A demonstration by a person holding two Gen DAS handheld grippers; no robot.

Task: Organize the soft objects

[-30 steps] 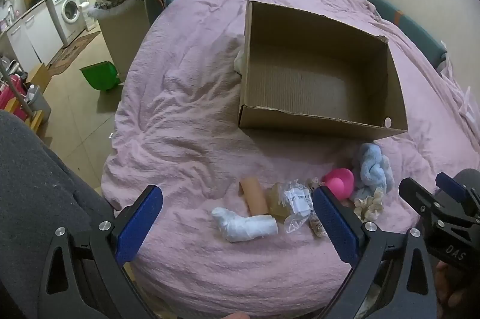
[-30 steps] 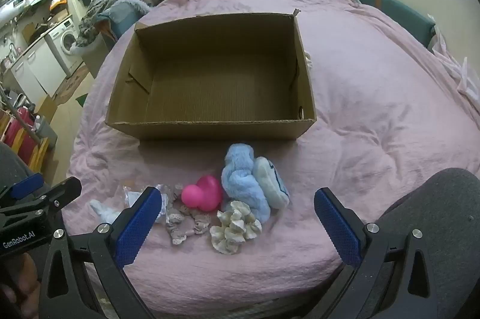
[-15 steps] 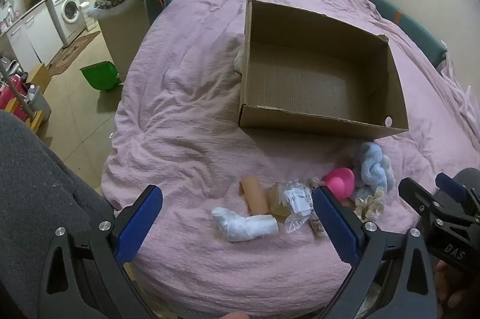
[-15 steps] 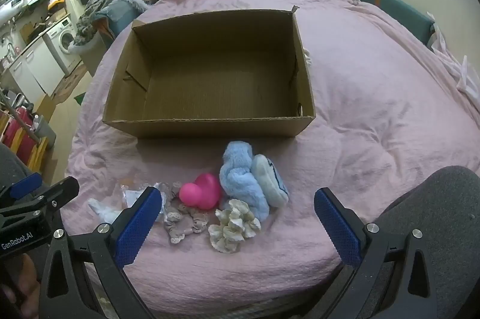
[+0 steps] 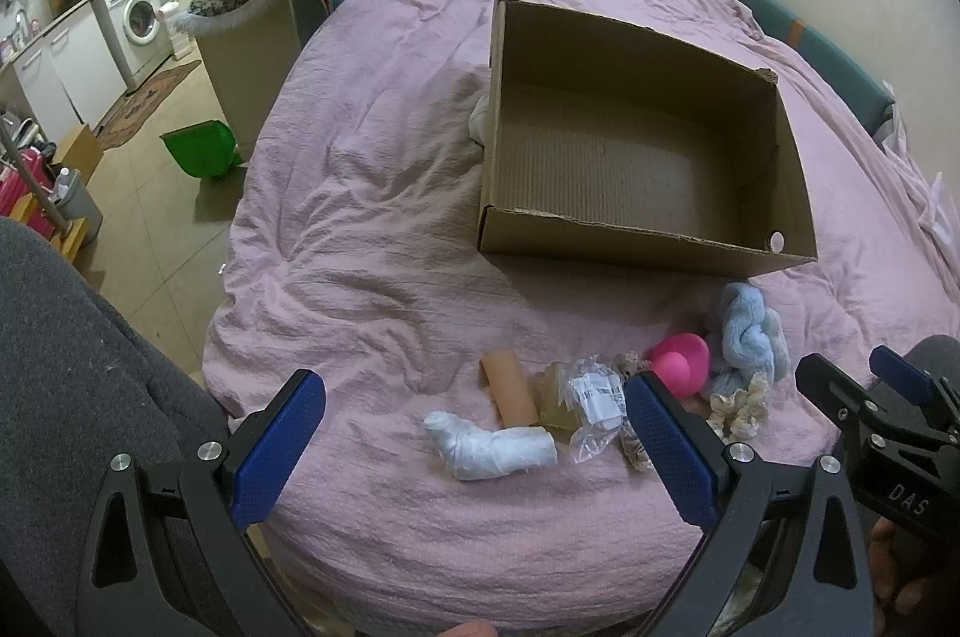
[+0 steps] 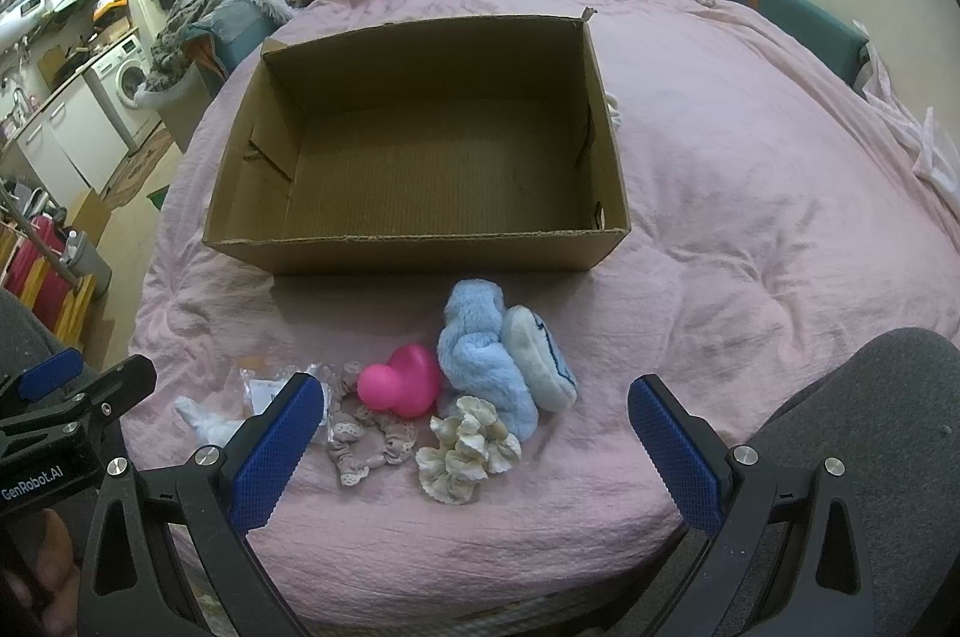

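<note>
Nothing much has moved; I hold the left gripper point(image 5: 474, 442) and right gripper point(image 6: 474, 442) wide apart, empty, before the cardboard box point(image 6: 414, 250).

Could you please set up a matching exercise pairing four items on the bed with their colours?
Items:
1. heart-shaped toy
2. plush toy
3. flower scrunchie
4. cardboard box

Colours:
a. cream
b. brown
c. pink
d. light blue

Pairs: 1-c, 2-d, 3-a, 4-b
</note>
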